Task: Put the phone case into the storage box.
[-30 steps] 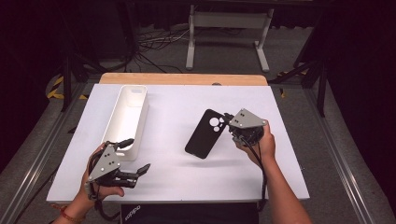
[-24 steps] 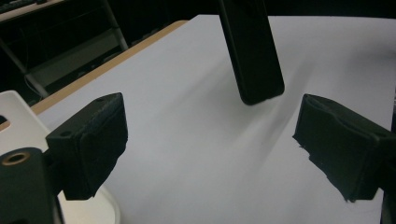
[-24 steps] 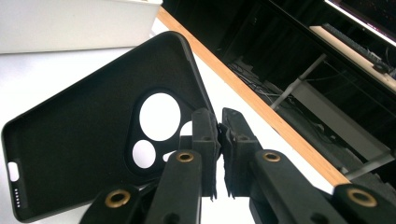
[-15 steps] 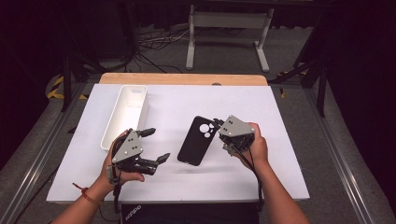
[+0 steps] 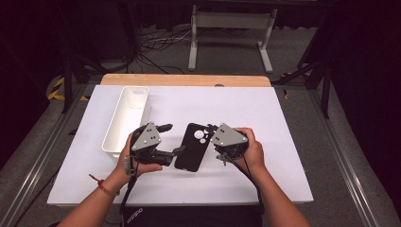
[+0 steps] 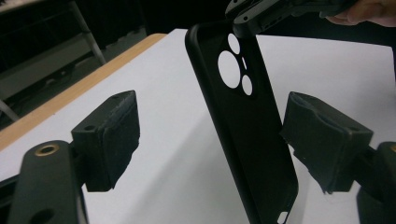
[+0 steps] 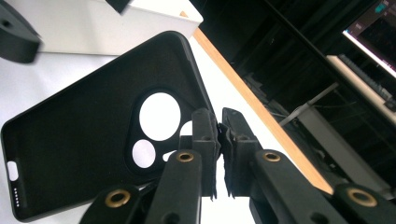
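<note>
A black phone case (image 5: 190, 147) with round camera holes hangs above the white table (image 5: 265, 118). My right gripper (image 5: 211, 133) is shut on its edge beside the holes; in the right gripper view the jaws (image 7: 220, 130) pinch that rim of the case (image 7: 84, 135). My left gripper (image 5: 174, 138) is open at the case's left side. In the left gripper view the case (image 6: 252, 140) stands between the two spread pads (image 6: 112, 135), nearer the right one, with the gripper (image 6: 217, 140) touching nothing. The right gripper (image 6: 261, 18) shows at the case's top.
A long white tray (image 5: 125, 118) lies on the table's left part, just behind my left hand; its wall (image 7: 107, 28) shows behind the case. A wooden strip (image 5: 184, 79) runs along the table's far edge. Dark floor, cables and a stand lie beyond.
The right gripper carried the case leftward toward the table's middle. The left gripper rose from the near left corner and moved right, its open jaws now around the case.
</note>
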Available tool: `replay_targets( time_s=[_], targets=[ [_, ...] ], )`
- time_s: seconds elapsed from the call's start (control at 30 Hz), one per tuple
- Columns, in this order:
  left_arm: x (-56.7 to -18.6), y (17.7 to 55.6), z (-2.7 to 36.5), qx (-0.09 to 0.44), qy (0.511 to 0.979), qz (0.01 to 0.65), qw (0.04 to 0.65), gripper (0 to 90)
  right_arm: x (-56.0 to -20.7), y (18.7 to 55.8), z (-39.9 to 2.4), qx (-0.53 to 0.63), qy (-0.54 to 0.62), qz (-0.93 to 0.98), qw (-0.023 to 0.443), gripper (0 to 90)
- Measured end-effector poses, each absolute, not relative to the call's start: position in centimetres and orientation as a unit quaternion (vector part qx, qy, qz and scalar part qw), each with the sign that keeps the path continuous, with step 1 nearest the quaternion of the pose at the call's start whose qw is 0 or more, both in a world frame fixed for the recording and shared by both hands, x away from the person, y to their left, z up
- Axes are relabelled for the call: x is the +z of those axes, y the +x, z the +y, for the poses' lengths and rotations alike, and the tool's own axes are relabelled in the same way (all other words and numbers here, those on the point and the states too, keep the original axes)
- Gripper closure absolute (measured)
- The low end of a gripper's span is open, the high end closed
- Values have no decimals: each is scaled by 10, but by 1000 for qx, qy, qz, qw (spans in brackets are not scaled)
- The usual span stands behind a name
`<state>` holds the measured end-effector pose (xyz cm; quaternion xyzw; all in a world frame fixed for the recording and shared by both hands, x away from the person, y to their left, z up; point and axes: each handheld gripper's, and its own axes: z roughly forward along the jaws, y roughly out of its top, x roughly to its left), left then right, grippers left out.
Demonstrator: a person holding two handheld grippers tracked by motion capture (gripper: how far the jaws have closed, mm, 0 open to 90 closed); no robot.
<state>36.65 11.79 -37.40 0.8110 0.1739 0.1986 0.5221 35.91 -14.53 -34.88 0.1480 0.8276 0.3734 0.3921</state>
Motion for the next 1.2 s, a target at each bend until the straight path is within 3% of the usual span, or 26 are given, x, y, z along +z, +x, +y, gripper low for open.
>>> replay_targets(
  time_s=[0.17,0.43,0.87,1.2],
  targets=[
    [-372,370,109,190,809,172,529,318,-350,356,-141,367,132,826,407,853],
    [-370,372,101,189,806,179,532,557,-351,347,-131,352,104,821,437,852],
    [-370,375,106,188,802,188,534,735,-354,337,-121,331,66,817,466,853],
    [-369,373,109,185,796,198,541,811,-355,335,-120,328,58,814,476,844]
  ],
)
